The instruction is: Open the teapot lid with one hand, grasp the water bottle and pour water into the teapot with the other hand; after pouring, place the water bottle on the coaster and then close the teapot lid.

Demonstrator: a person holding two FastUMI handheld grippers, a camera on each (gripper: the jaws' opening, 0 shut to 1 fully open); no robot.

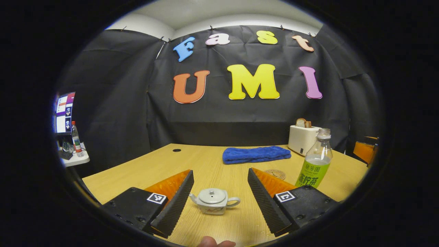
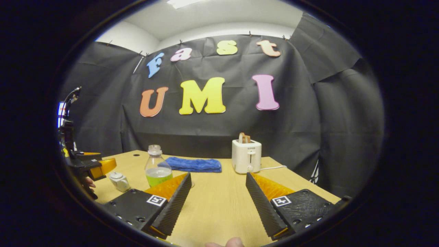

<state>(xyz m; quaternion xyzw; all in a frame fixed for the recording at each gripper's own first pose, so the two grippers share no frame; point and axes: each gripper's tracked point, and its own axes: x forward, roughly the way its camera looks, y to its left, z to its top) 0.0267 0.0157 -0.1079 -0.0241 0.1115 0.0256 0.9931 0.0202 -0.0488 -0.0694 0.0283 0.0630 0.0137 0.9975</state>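
Pale wood bench point(image 1: 212, 161) runs under my left gripper point(image 1: 219, 202), fingers spread wide, the white teapot point(image 1: 214, 201) between them near the front edge, untouched, lid point(image 1: 212, 196) on. The water bottle point(image 1: 317, 161) stands toward the right edge, the round coaster point(image 1: 275, 174) just beside it. In the right gripper view, my right gripper point(image 2: 217, 202) gapes over bare bench, holding nothing; the bottle stands left of it. Nothing is done yet, I judge: lid, pour, coaster and closing remain.
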